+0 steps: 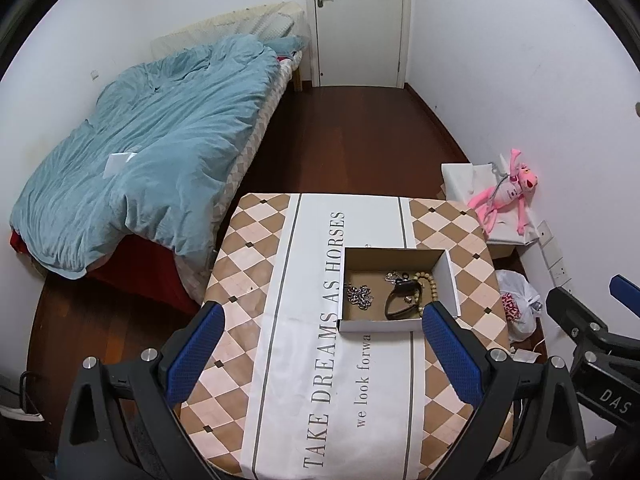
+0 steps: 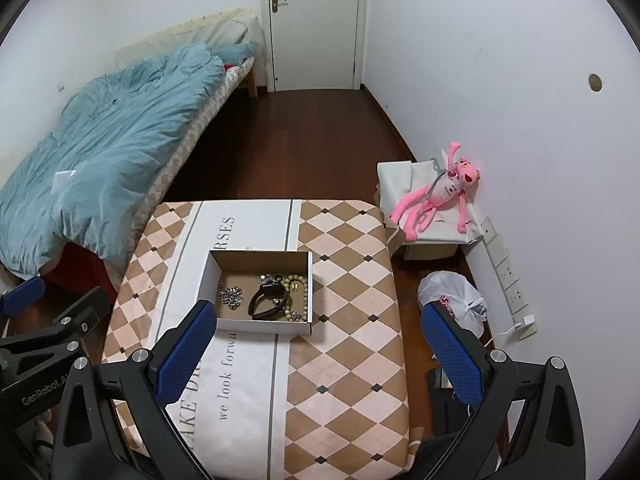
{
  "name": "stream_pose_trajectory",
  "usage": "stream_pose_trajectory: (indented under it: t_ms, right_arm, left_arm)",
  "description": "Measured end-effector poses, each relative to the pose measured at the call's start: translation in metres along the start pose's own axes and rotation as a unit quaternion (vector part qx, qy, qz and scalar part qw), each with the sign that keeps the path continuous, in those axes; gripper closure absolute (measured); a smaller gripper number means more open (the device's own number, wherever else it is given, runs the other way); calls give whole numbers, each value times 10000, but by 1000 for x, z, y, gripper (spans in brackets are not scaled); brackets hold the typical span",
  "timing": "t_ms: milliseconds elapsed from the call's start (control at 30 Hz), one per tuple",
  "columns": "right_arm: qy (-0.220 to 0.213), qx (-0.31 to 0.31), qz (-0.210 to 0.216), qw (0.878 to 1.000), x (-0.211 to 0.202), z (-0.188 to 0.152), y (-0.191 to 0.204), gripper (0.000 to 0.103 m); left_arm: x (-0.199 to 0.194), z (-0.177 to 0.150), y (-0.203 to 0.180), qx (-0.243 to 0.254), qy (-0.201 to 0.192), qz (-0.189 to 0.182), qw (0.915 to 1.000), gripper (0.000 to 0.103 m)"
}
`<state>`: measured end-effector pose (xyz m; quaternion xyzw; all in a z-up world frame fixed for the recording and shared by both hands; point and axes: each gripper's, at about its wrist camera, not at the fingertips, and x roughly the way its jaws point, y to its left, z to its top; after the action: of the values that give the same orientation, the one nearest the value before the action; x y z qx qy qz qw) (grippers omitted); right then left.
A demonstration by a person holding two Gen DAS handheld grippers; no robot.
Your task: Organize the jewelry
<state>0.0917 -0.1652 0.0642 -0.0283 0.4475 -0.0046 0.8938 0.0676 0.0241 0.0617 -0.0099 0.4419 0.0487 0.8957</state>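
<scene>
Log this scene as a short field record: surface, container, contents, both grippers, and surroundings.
surface: table with checked cloth
container: open cardboard box, on the cloth's white strip
contents: silver chain, black watch, beaded bracelet, small silver pieces
left hand-held gripper: open, empty, above the table, short of the box
right hand-held gripper: open, empty, short of the box
surroundings: bed with blue duvet, pink plush toy, white plastic bag, closed door
</scene>
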Motion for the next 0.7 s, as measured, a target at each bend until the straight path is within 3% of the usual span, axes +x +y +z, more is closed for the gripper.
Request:
stream_pose_trajectory:
  t_ms: [300,700]
  right_arm:
    - [309,-57,-85,9995,34,3,1,0]
    - [476,-100,-84,9988,46,0,-1,0]
  left_arm:
    - [29,3,-5,35,287,55,9996,2]
    - [39,-1,-6,4,403,44,9992,2]
